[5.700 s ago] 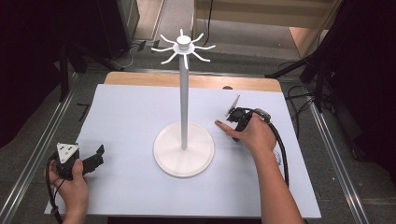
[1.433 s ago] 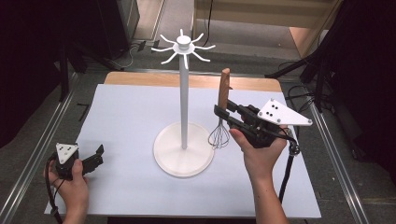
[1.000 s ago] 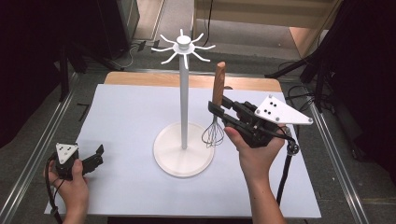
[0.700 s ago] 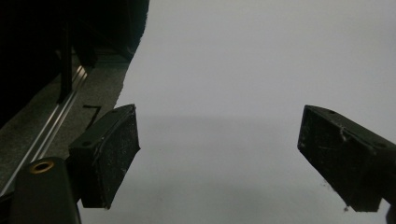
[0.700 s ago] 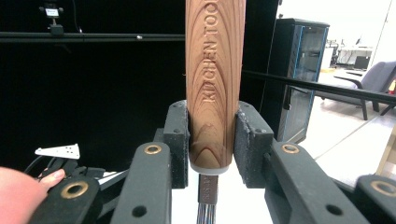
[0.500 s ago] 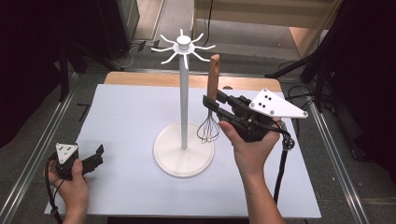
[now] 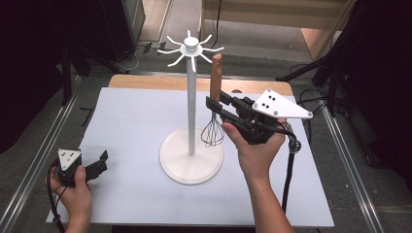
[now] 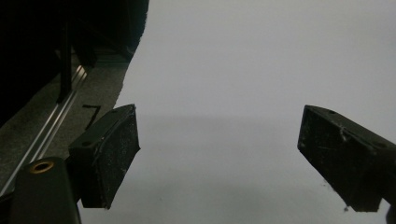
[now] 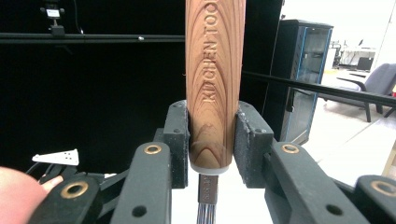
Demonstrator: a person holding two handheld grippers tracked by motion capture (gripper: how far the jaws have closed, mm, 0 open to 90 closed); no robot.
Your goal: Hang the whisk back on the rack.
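A whisk with a wooden handle and wire head stands upright in the air just right of the white stand's pole. My right gripper is shut on the low end of that handle; its pads press both sides. The stand has a round base and a ring of hooks on top, above the handle's tip. My left gripper rests open at the table's near left, with nothing between its jaws.
A white sheet covers the table, which has metal rails along both sides. A cable trails from the right gripper down past the forearm. Dark equipment and cables lie on the floor beyond the far edge.
The right gripper has carried the whisk leftward and a little upward, closer to the stand's pole. The left gripper has stayed put.
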